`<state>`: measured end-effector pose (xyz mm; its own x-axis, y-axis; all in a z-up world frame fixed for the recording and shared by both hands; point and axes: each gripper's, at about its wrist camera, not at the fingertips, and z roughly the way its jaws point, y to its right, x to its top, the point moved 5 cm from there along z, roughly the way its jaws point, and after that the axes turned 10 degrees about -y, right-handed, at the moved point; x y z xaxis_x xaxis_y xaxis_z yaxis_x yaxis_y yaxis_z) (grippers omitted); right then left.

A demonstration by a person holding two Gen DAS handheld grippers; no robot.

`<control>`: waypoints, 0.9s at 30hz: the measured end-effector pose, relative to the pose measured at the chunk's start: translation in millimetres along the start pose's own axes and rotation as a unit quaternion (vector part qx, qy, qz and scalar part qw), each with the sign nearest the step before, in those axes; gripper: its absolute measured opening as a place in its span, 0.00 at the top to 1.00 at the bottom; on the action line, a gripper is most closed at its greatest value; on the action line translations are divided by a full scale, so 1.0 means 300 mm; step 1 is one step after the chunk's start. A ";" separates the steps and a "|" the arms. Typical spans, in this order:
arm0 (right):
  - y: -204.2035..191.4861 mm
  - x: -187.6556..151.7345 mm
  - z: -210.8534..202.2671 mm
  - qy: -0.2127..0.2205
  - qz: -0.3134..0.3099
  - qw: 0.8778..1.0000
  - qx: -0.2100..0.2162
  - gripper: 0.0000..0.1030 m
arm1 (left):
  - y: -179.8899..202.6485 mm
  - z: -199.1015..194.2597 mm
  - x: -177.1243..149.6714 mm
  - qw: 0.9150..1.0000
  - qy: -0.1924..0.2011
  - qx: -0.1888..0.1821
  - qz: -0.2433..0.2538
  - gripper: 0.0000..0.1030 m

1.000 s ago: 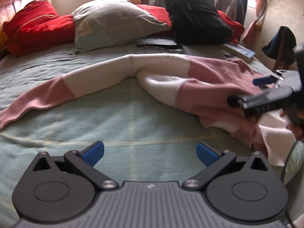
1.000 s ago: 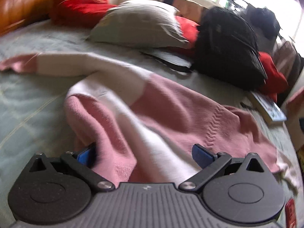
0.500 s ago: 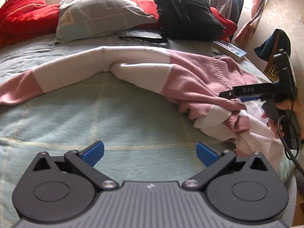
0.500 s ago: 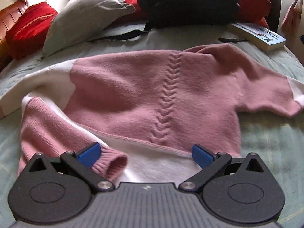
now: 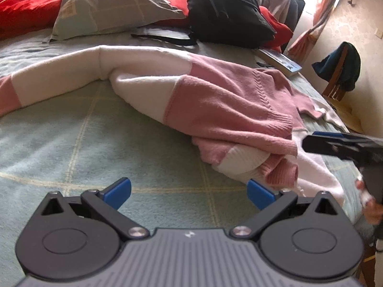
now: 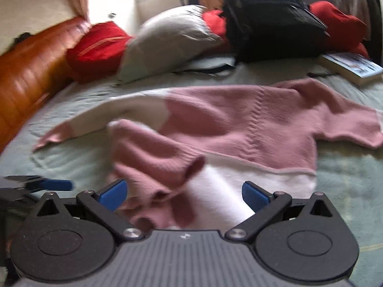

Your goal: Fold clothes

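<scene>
At the bottom centre of the left wrist view the left gripper (image 5: pixel 189 192) is hovering over bare blanket (image 5: pixel 79 148) with its blue pads spread wide and nothing between them, probably waiting to take a part of the garment. At the bottom centre of the right wrist view the right gripper (image 6: pixel 183 195) is also standing wide, its pads flanking the bunched near edge of the sweater (image 6: pixel 239 124) without closing on it; the picture is blurred, so contact cannot be told.

The pink and white sweater is lying across the middle of the bed, its body spread flat, one side turned over itself in a rumpled lump at lower centre, one sleeve (image 5: pixel 52 81) reaching toward the left edge. This fits a fold partly made or a garment merely dropped in a heap.

Farther off, at the top of the frame, a grey pillow (image 5: pixel 115 4), a black backpack (image 5: pixel 225 9) and a book (image 5: pixel 280 62) are resting clear of the folding area.
</scene>
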<state>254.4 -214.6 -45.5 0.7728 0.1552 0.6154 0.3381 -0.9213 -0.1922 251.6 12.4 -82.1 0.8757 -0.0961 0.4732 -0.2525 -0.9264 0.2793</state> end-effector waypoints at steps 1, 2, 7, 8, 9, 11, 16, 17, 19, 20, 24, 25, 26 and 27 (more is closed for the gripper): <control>-0.018 -0.003 -0.012 0.005 -0.008 1.000 0.007 0.00 | -0.008 0.001 -0.003 1.000 0.001 -0.003 -0.010 0.01; -0.036 -0.006 -0.023 0.010 -0.016 1.000 0.014 0.00 | -0.019 0.001 -0.006 1.000 0.003 -0.005 -0.022 0.01; -0.163 0.018 -0.016 0.032 -0.112 0.993 0.017 0.00 | -0.089 -0.006 -0.016 0.995 0.020 -0.029 -0.098 0.01; -0.187 0.022 -0.001 0.028 -0.129 0.991 0.018 0.00 | -0.103 -0.005 -0.018 0.993 0.022 -0.026 -0.110 0.01; -0.210 0.026 0.019 0.023 -0.146 0.989 0.014 0.01 | -0.115 -0.003 -0.020 0.993 0.023 -0.021 -0.118 0.01; -0.242 0.030 0.071 0.012 -0.176 0.984 -0.012 0.02 | -0.129 0.001 -0.022 0.992 0.021 -0.009 -0.125 0.01; -0.235 0.041 0.172 -0.015 -0.203 0.975 -0.085 0.06 | -0.135 -0.003 -0.020 0.991 0.023 -0.024 -0.128 0.01; -0.219 0.046 0.177 -0.017 -0.199 0.976 -0.092 0.06 | -0.134 -0.004 -0.016 0.991 0.024 -0.025 -0.127 0.01; -0.176 0.055 0.175 -0.015 -0.184 0.977 -0.104 0.06 | -0.132 -0.003 -0.008 0.990 0.027 -0.039 -0.129 0.01; -0.150 0.061 0.169 -0.011 -0.172 0.979 -0.109 0.06 | -0.131 -0.002 -0.004 0.990 0.029 -0.048 -0.131 0.01; -0.031 0.088 0.125 0.013 -0.091 0.988 -0.127 0.06 | -0.113 0.013 0.020 0.986 0.029 -0.093 -0.138 0.01; -0.006 0.088 0.111 0.017 -0.073 0.989 -0.127 0.06 | -0.106 0.016 0.027 0.985 0.029 -0.102 -0.138 0.01; 0.014 0.082 0.096 0.019 -0.062 0.991 -0.121 0.06 | -0.098 0.018 0.036 0.984 0.029 -0.111 -0.139 0.01; 0.029 0.074 0.080 0.022 -0.053 0.992 -0.114 0.06 | -0.091 0.021 0.046 0.983 0.030 -0.118 -0.139 0.01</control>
<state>287.3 -210.6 -52.1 0.7140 0.2448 0.6559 0.2818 -0.9581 0.0509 273.1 34.0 -88.5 0.9006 0.1770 0.3970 -0.1016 -0.8023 0.5882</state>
